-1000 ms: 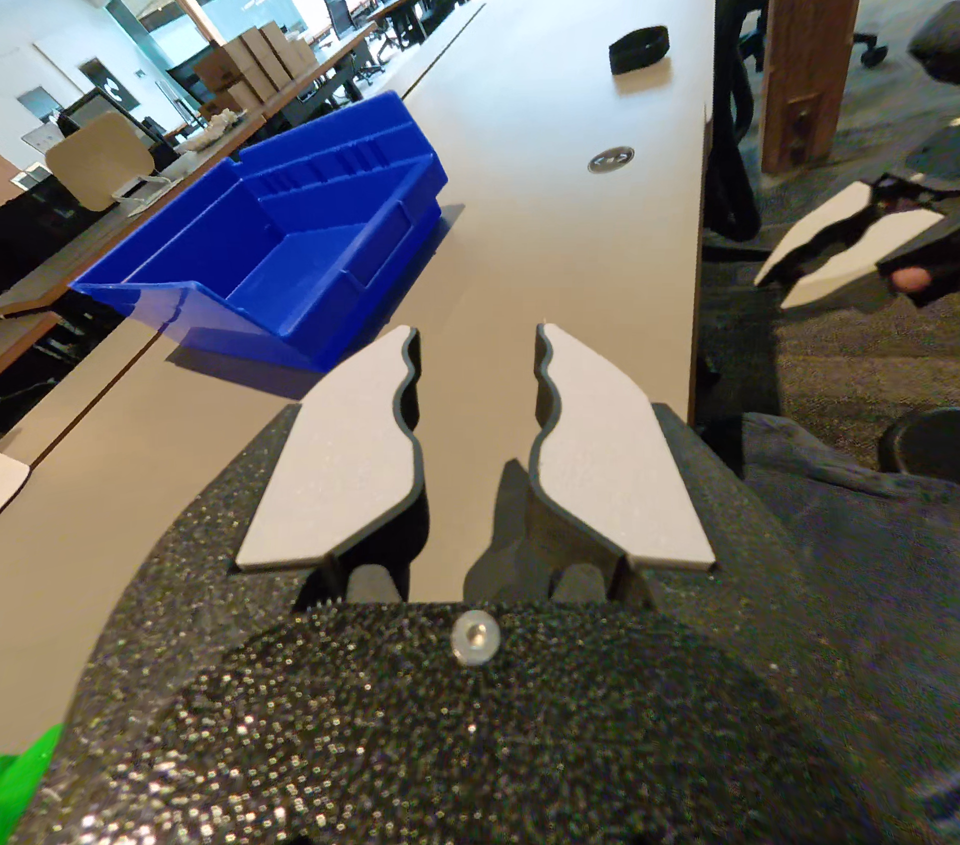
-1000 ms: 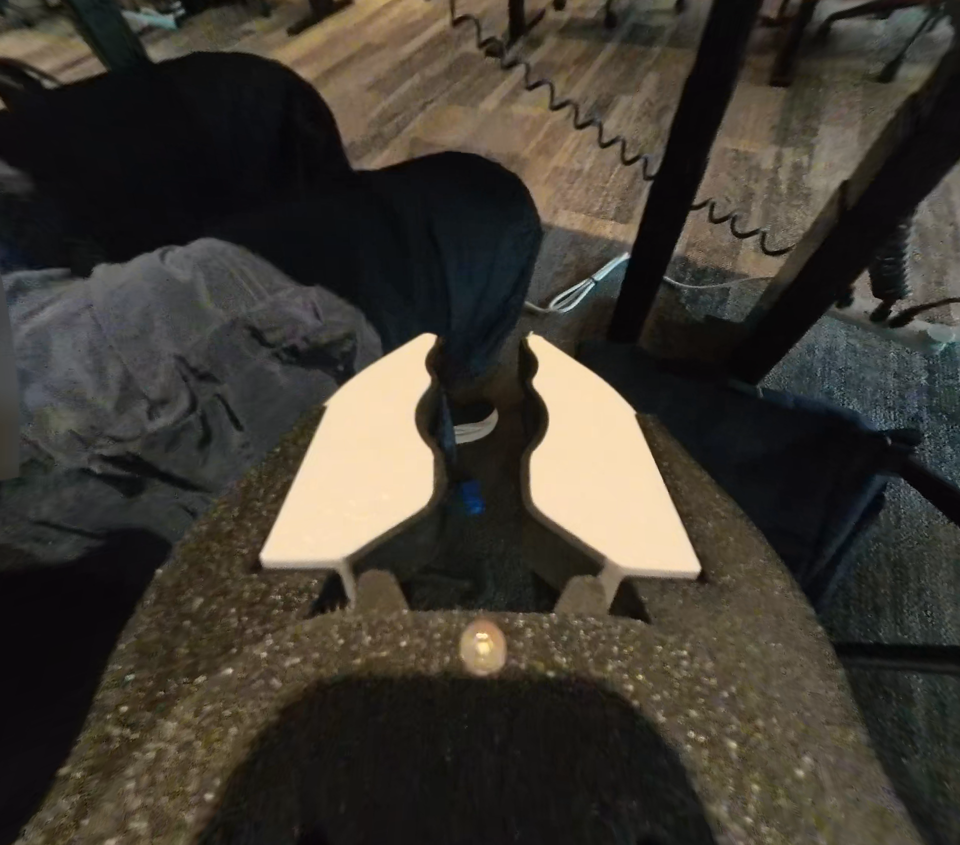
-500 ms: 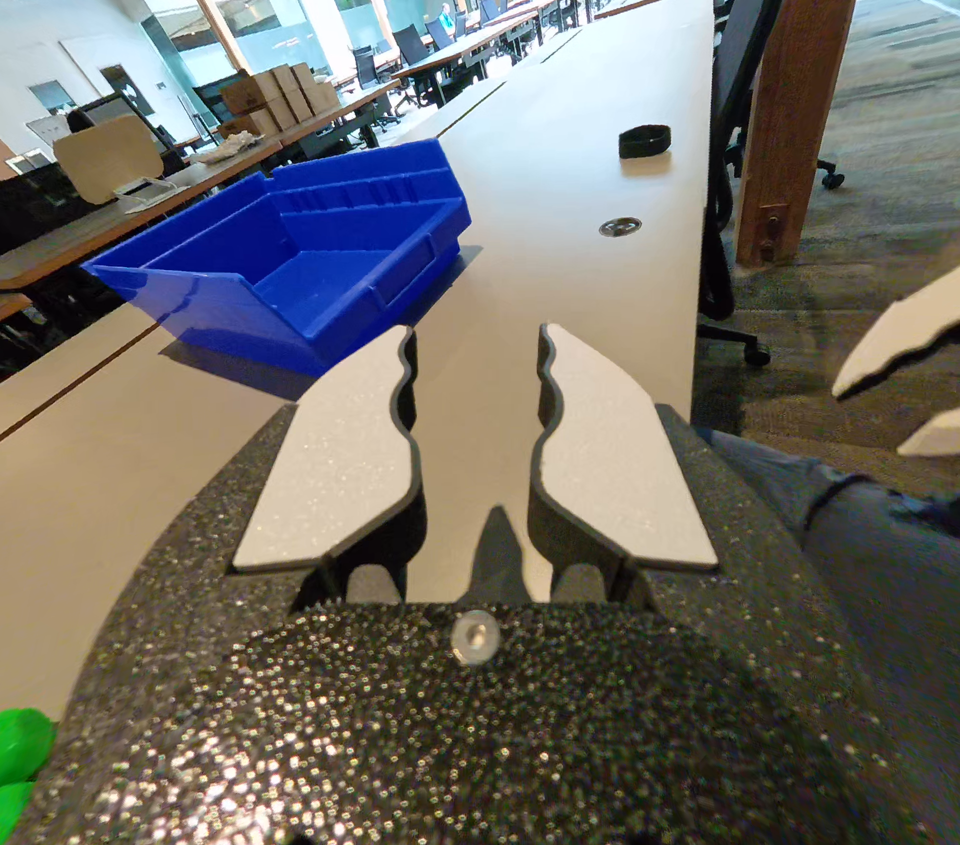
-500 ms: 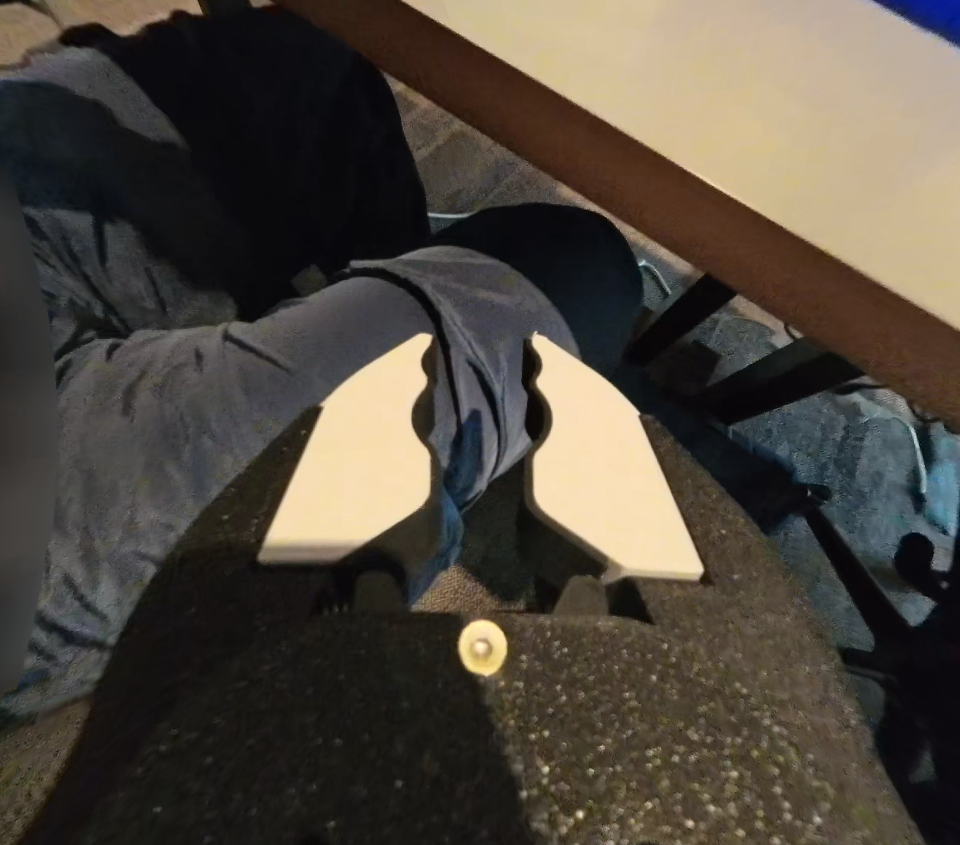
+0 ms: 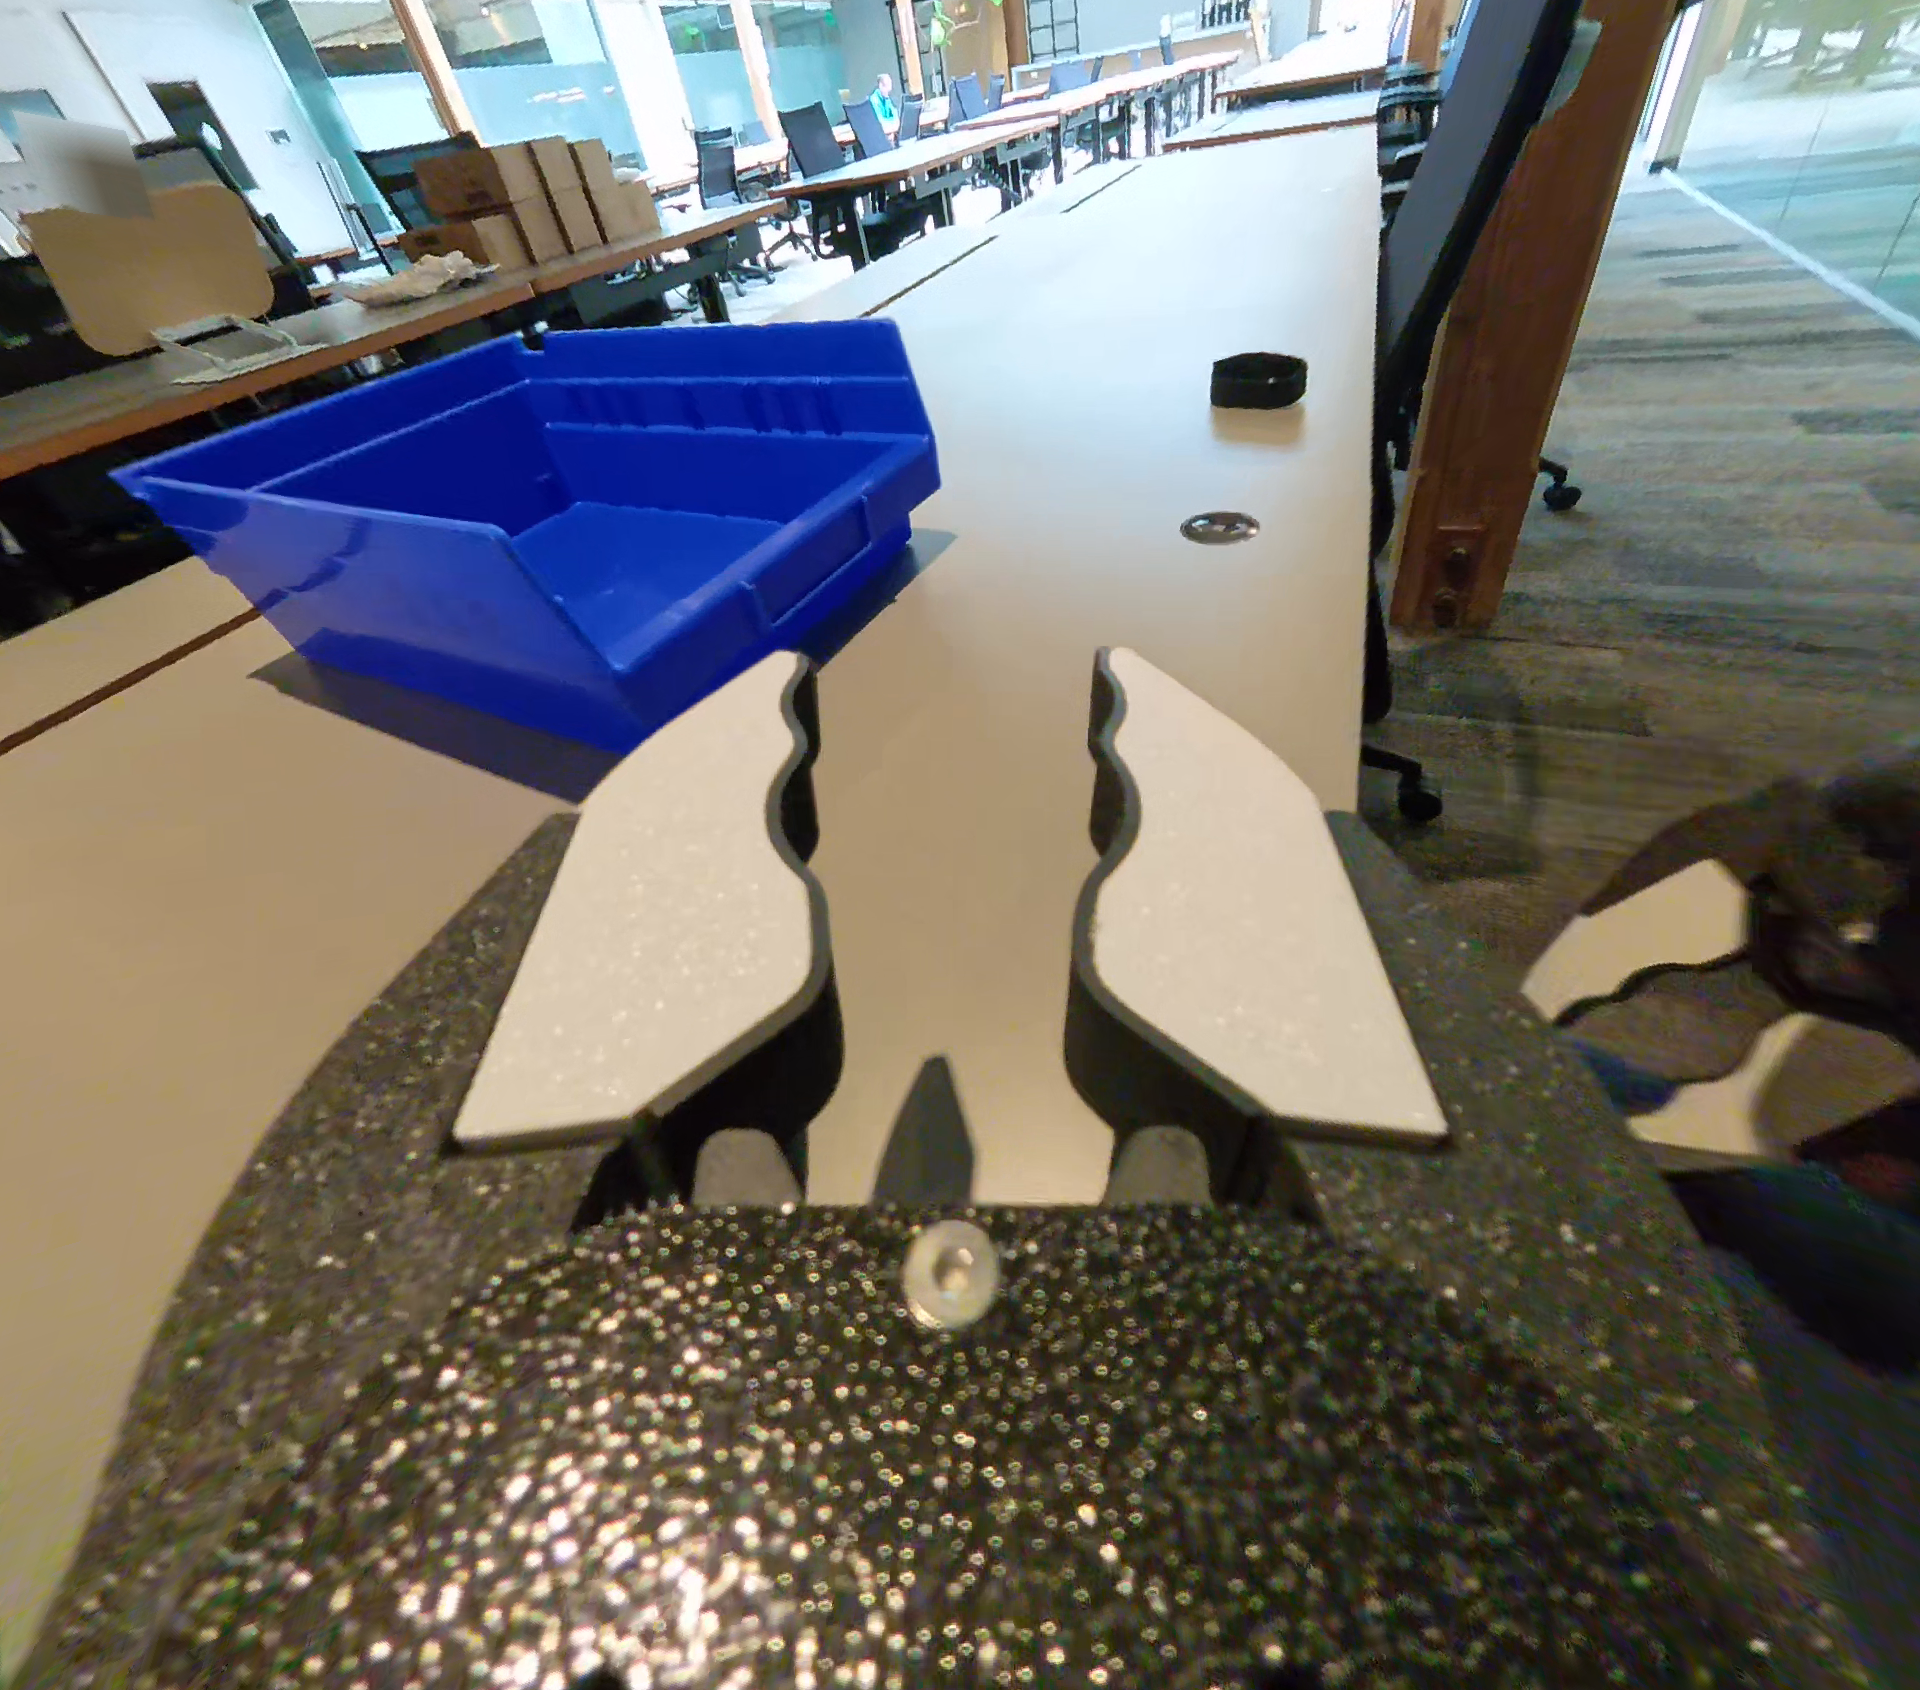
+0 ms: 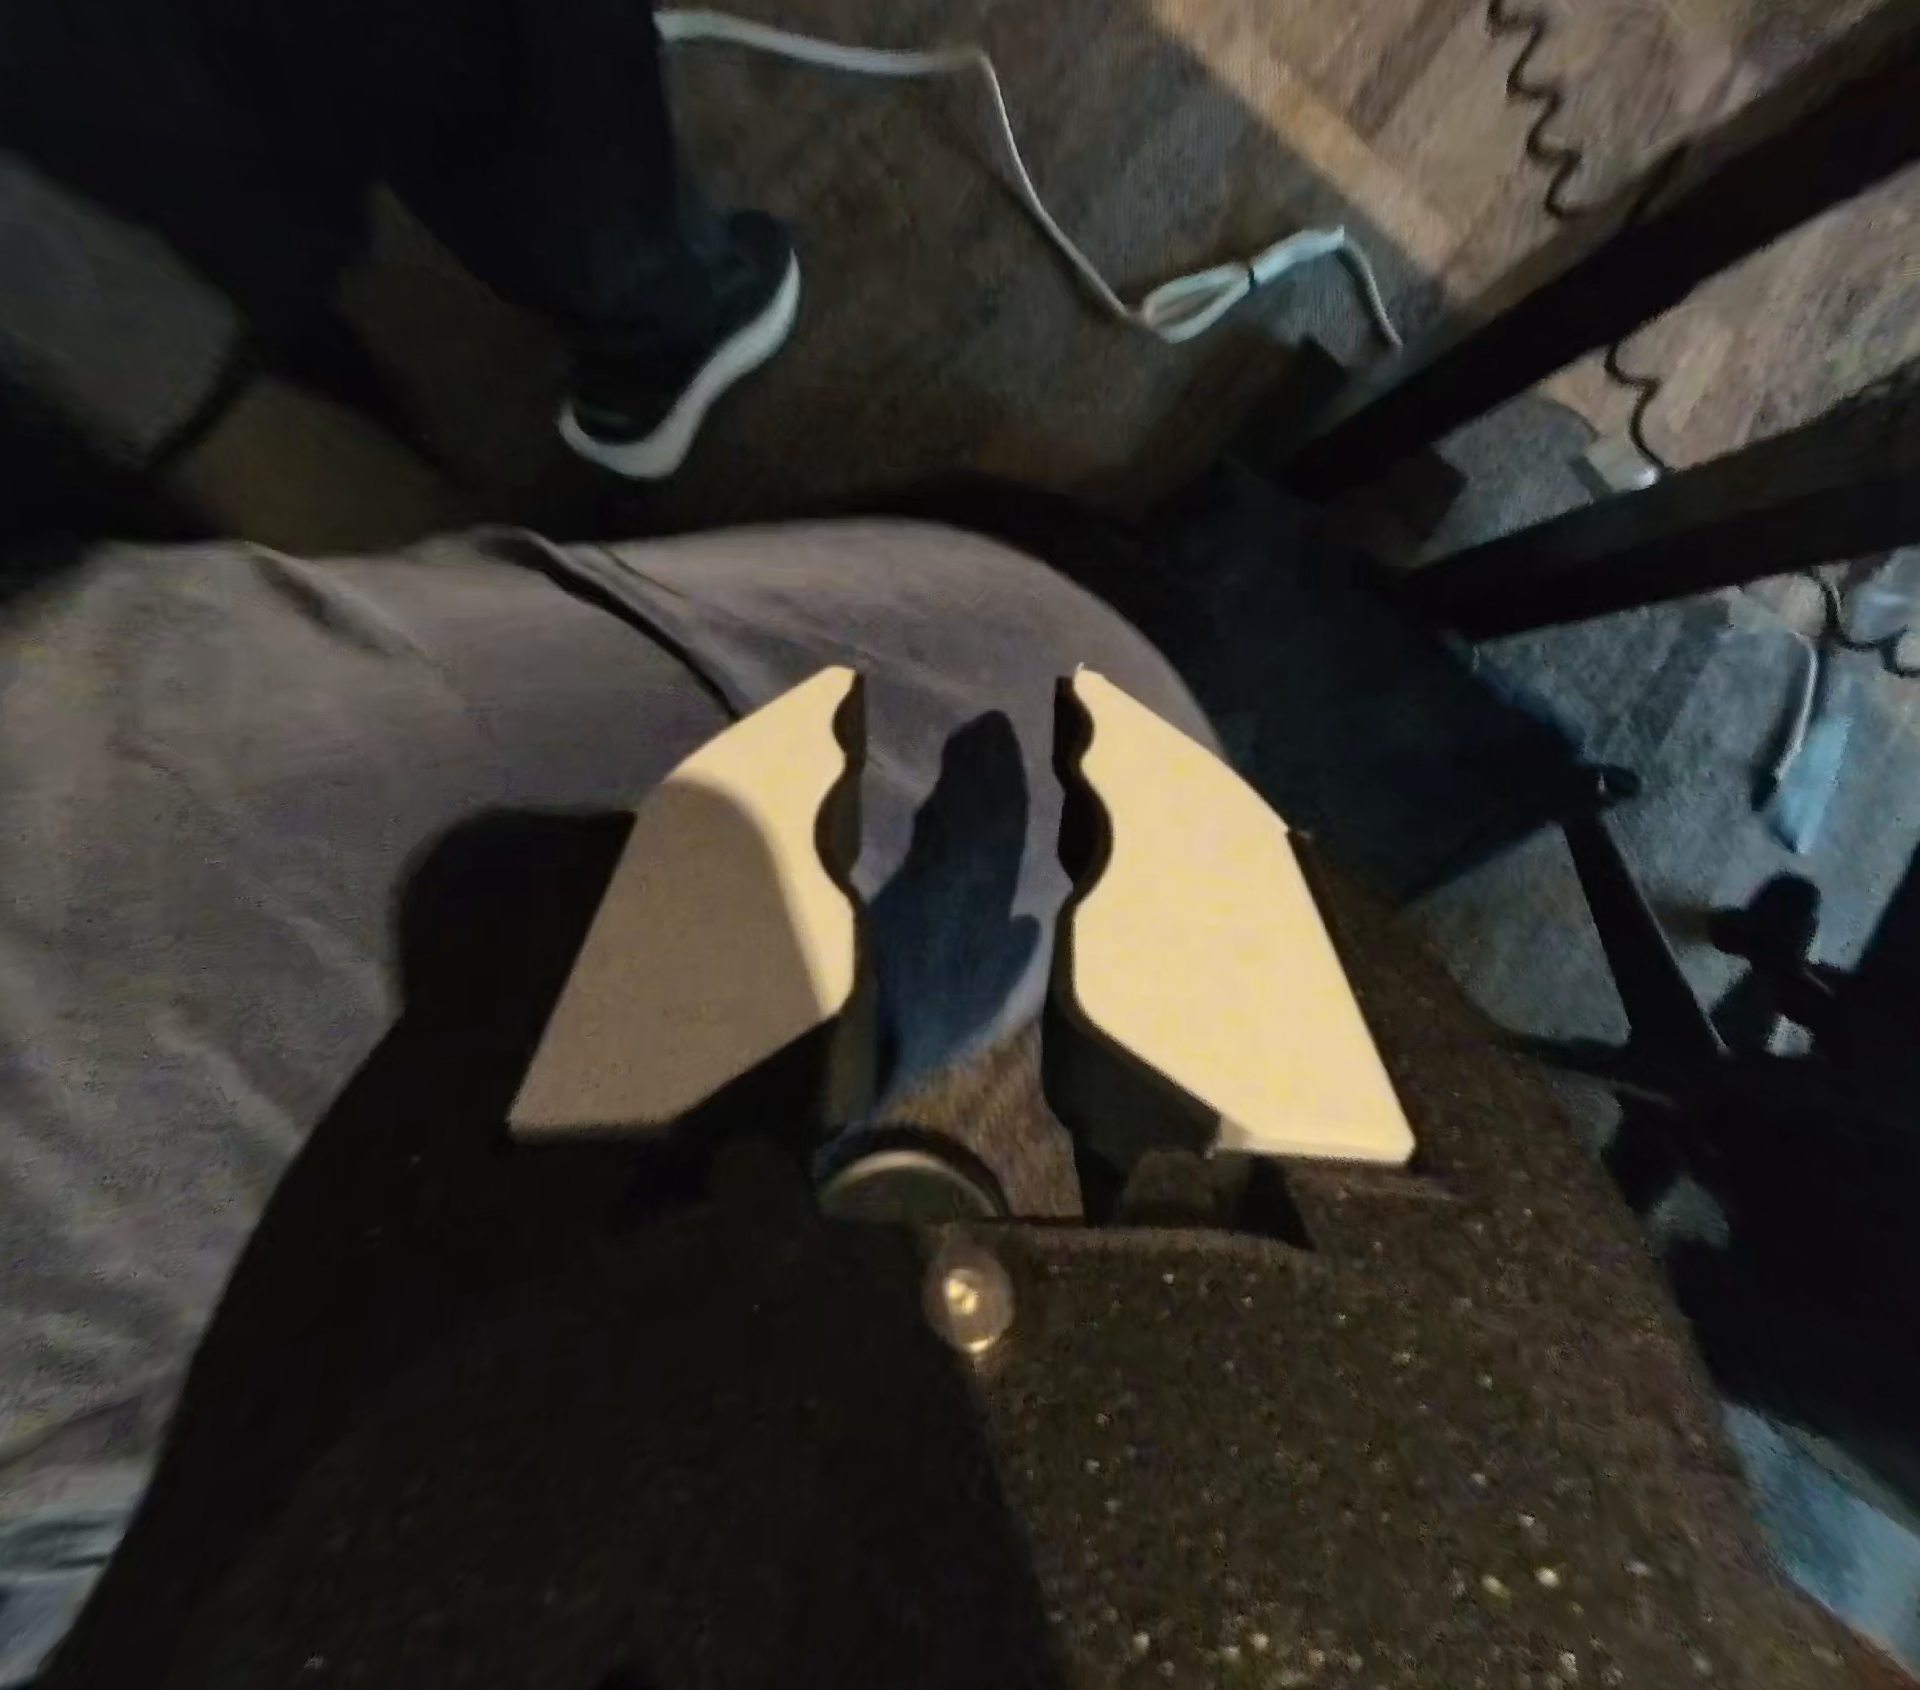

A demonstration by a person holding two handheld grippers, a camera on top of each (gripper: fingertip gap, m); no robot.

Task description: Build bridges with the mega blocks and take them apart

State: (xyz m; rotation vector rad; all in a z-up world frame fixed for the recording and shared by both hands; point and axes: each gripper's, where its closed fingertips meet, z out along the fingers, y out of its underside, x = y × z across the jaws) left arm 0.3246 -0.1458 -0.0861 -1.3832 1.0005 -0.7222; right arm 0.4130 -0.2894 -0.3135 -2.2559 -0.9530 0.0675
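Note:
No mega blocks show in either current view. My left gripper [image 5: 951,674] is open and empty, held low over the pale table [image 5: 1039,393], just right of an empty blue bin [image 5: 582,497]. My right gripper [image 6: 961,690] is open and empty, held off the table's edge and pointed down over a person's grey-trousered leg [image 6: 364,757]. It also shows at the right edge of the left wrist view [image 5: 1621,1017], beside and below the table's right edge.
A black band [image 5: 1257,380] and a metal grommet [image 5: 1219,527] lie farther along the table. A wooden post [image 5: 1538,290] and a dark chair [image 5: 1455,290] stand right of it. Under the table are black legs [image 6: 1610,310], cables [image 6: 1039,186] and a shoe [image 6: 686,362]. One gripper's finger ends stand about 30 cm off the other's.
The left gripper has tilted up and the green block at the bottom left has left the view. The right gripper has swung from the table's underside and edge down toward the leg and floor.

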